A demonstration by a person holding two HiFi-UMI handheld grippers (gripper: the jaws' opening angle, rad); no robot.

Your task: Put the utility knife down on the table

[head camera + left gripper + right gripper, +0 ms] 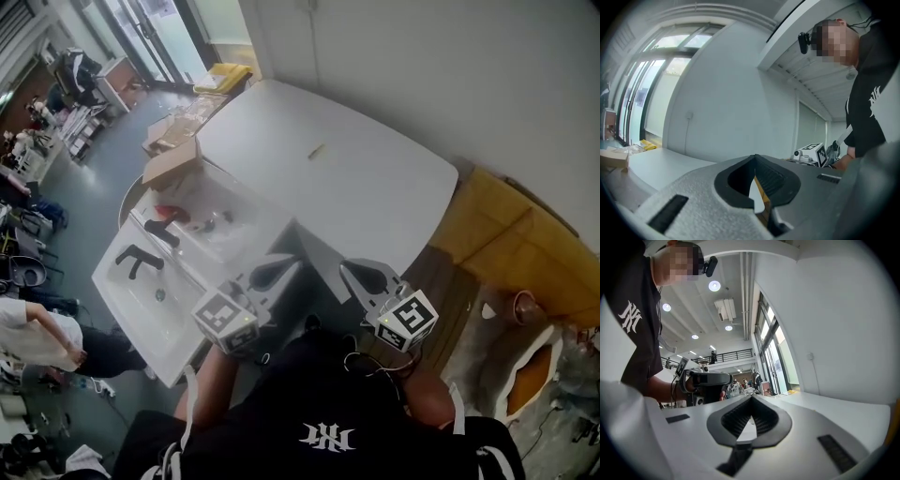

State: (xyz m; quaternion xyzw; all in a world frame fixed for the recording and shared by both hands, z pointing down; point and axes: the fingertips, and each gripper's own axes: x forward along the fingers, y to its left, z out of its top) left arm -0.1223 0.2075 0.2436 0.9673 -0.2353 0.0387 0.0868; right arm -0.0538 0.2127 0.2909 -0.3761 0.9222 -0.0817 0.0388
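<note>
A small, slim yellowish object (317,151), which looks like the utility knife, lies alone on the white table (375,178), far from both grippers. My left gripper (274,273) (754,160) hovers at the table's near left corner, close to my body, with its jaws shut and nothing between them. My right gripper (367,276) (751,400) is beside it at the near edge, also shut and empty. Each gripper shows in the other's view: the right gripper's marker cube (812,151) and the left gripper (707,379).
A white basin unit (131,300) with a black tap (141,259) stands left of the table, and a red item (170,212) lies in its tray. A cardboard box (172,159) sits behind it. Yellow-brown boards (506,234) lie at the right. A person (37,333) stands far left.
</note>
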